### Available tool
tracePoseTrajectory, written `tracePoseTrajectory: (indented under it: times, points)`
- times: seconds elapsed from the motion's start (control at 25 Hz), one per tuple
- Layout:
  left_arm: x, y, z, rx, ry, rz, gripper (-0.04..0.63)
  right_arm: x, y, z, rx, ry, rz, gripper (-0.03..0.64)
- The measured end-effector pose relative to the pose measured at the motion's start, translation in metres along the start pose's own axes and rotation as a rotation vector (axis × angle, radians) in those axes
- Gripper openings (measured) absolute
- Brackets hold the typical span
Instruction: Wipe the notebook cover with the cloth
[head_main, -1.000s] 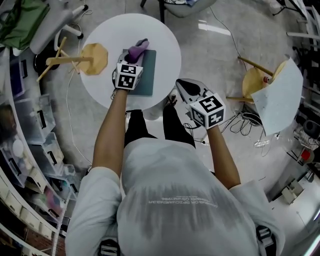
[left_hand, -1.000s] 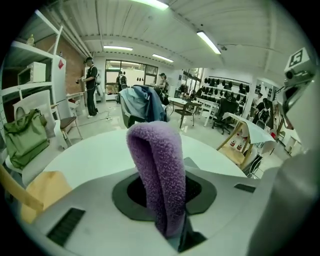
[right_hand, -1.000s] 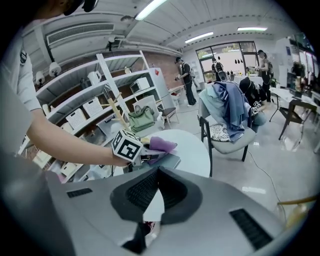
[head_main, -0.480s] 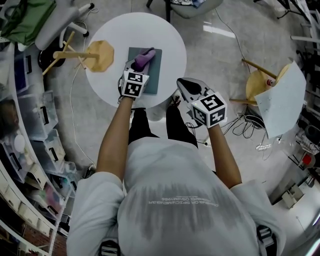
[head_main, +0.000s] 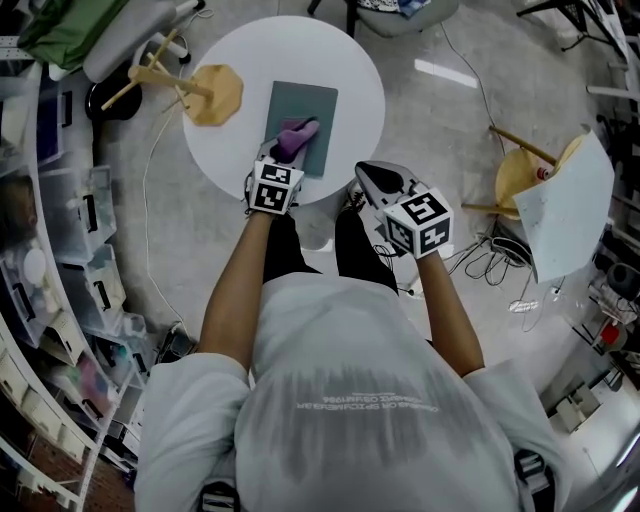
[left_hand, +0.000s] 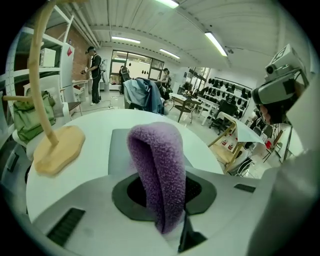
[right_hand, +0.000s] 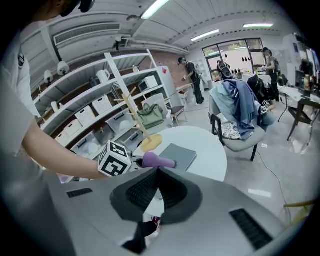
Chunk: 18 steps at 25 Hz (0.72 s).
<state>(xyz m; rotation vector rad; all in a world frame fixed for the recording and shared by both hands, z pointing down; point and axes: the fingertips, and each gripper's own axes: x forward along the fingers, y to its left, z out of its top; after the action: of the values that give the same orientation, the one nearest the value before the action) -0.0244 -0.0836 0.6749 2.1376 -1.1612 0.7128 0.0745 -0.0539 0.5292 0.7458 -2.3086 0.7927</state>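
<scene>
Looking steeply down from the head, a person stands at a small round white counter (head_main: 352, 62). A flat grey-green notebook (head_main: 305, 108) lies closed near the middle of the counter, its long side running away from the person.

The left tongs (head_main: 283, 152) reach over the counter's near edge and are clamped on a fuzzy purple cloth (left_hand: 159, 167). In the left gripper view the cloth rises from between the jaws and arches forward in a thick folded loop. From above, the cloth sits over the near end of the notebook. Whether it presses on the cover cannot be told.

The right tongs (right_hand: 157, 173) are held off the counter, to its right, above the floor and just beside the person's knee. Their jaws are pressed together with nothing between them.

A wooden stand with a flat tan base (head_main: 214, 94) sits at the counter's left edge, well apart from the notebook. A chair draped with clothes (right_hand: 239, 111) stands beyond the counter, and shelves of storage boxes (right_hand: 95, 116) line the wall to the person's left.
</scene>
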Motion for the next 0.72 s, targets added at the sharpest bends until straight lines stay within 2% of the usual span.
tracePoseTrajectory:
  times: [0.2,0.44,0.72]
  points:
    - [-0.017,-0.015,-0.024,-0.037,-0.004,-0.004,0.077,0.001,0.015,-0.002,-0.024,0.003,0.028,0.002]
    - [-0.034,-0.022,-0.047,-0.117,-0.005,-0.014,0.077,0.008,0.031,-0.001,-0.052,0.019,0.057,0.002]
    - [-0.040,-0.027,-0.065,-0.148,0.038,-0.031,0.077,0.016,0.036,0.008,-0.064,0.021,0.073,0.002]
